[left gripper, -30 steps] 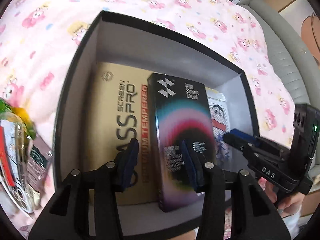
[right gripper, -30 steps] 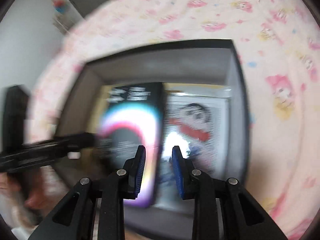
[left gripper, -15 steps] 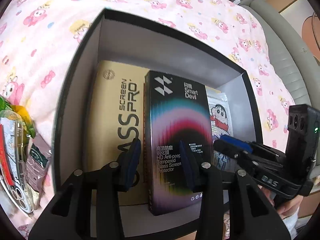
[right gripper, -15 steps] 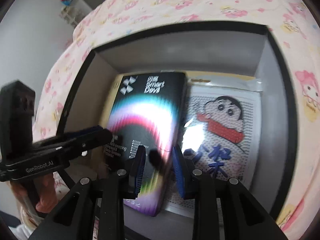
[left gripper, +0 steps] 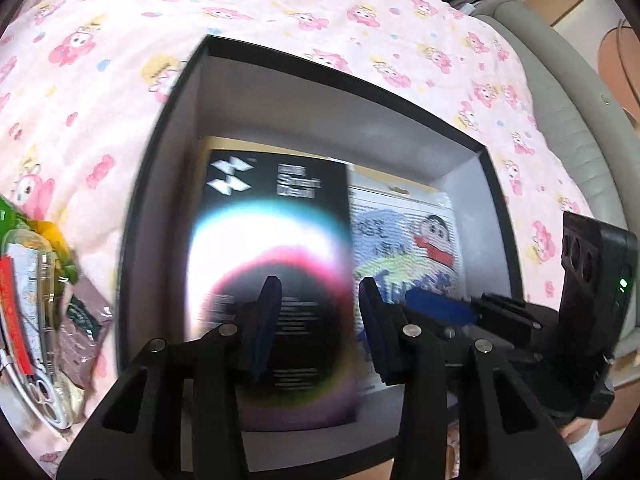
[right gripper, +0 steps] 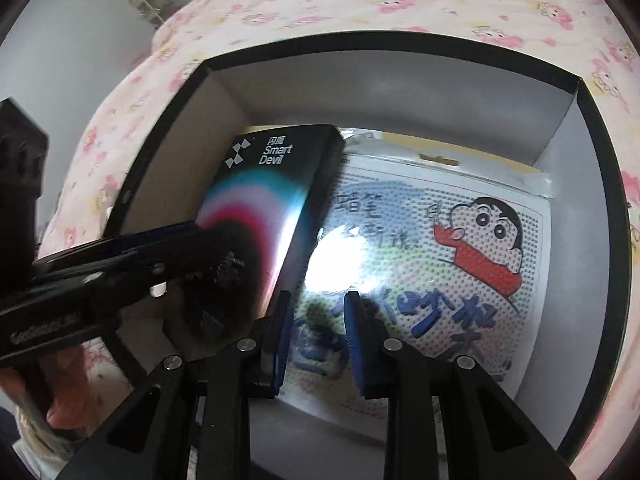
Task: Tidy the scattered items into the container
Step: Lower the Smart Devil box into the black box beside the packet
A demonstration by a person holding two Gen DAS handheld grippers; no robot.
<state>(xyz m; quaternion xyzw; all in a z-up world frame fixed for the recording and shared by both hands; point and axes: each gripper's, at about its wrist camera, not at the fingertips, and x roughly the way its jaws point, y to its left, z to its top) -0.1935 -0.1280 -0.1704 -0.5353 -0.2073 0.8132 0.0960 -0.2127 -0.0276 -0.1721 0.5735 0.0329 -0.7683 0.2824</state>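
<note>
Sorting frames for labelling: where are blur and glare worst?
Left wrist view: the black box is motion-smeared, its small text unreadable, white bloom across its middle. Right wrist view: sharper; glare burns out the cartoon packet near its left edge.

Blur and cover inside the box

The Smart Devil pack [left gripper: 276,280] smears in the left view, small print unreadable; it hides most of the tan pack [left gripper: 224,143] along the box's [left gripper: 160,184] far wall.

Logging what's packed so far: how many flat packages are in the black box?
3: Smart Devil box at left, cartoon packet at right, tan package beneath both, mostly covered. More could be hidden underneath.
</note>
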